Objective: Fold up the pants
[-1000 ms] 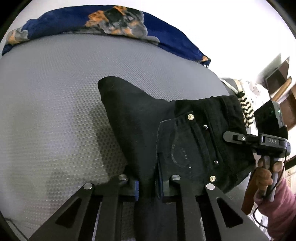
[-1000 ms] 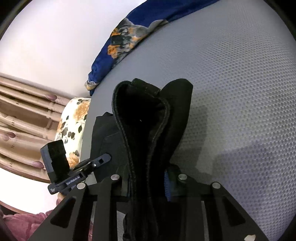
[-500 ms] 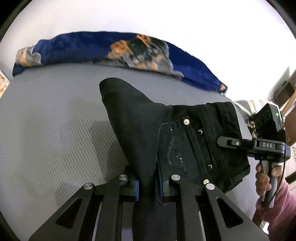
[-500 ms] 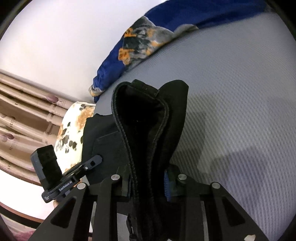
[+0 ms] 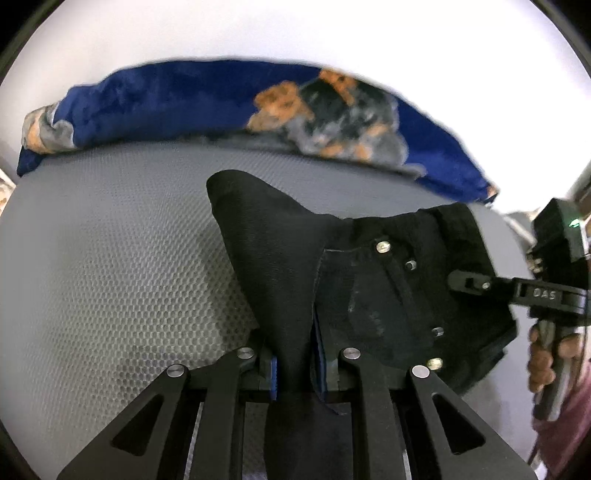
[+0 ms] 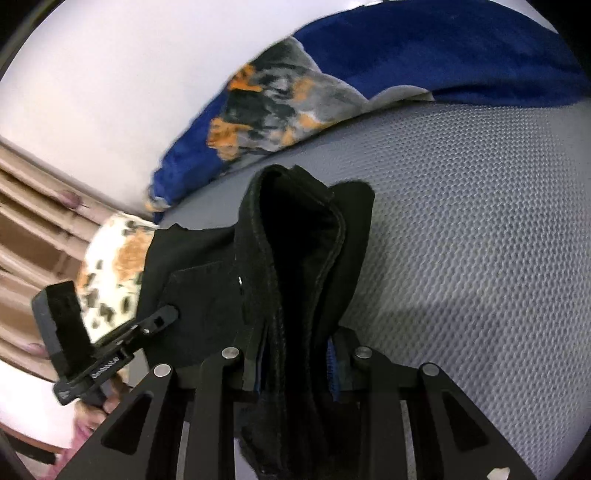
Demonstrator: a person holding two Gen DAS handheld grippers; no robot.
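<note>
Black pants point(image 5: 388, 295): lifted above grey mesh mattress point(image 5: 110, 277)
Left gripper point(image 5: 293, 369): clenched on pants fabric
Right gripper point(image 6: 295, 365): clenched on thick pants edge
Blue blanket point(image 5: 166, 103): behind, on mattress

A home bedroom: a bed point(image 5: 110, 258) with a grey textured cover, a blue blanket point(image 5: 166, 99) with an orange pattern bunched against a plain white wall point(image 5: 295, 29), and a flowered pillow point(image 6: 110, 266) beside it.

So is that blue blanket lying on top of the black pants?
No, the blue blanket lies at the mattress's far edge, apart from the black pants.
</note>
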